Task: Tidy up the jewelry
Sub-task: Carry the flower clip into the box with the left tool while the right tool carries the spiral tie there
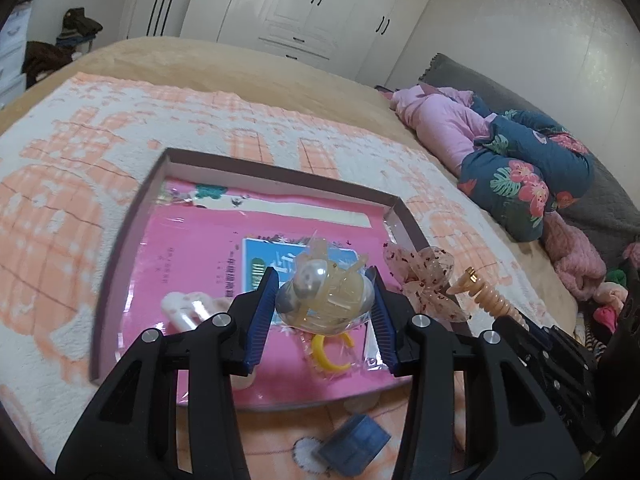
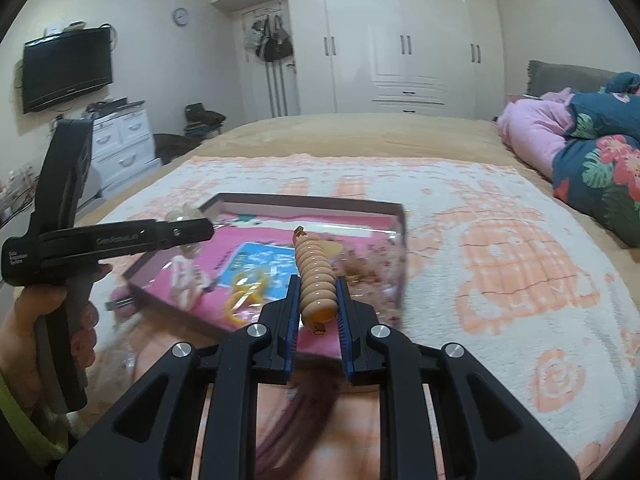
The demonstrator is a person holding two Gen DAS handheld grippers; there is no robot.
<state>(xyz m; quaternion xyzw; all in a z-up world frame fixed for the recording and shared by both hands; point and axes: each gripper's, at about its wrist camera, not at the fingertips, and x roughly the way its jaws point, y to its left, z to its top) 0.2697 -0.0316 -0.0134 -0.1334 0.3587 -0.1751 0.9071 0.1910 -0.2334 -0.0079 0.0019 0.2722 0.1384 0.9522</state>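
Note:
My left gripper (image 1: 323, 280) is shut on a translucent beige claw clip (image 1: 328, 300) in a clear wrapper, held above the shallow pink-lined box (image 1: 280, 168). My right gripper (image 2: 318, 284) is shut on a beige ribbed hair clip (image 2: 316, 276), also over the box (image 2: 312, 200). That ribbed clip (image 1: 494, 300) shows at the right of the left wrist view. In the box lie a white clip (image 1: 186, 308), a yellow hoop (image 1: 332, 360) in a packet and a speckled flower clip (image 1: 420, 276) at the right rim. A hand holds the left gripper (image 2: 206, 226) at the box's left.
The box rests on a white and peach blanket (image 2: 500, 248) spread over a bed. A small blue box (image 1: 354, 444) lies on the blanket near the box's front edge. Pink and floral bedding (image 1: 512, 168) is piled at the right. White wardrobes (image 2: 400, 40) stand behind.

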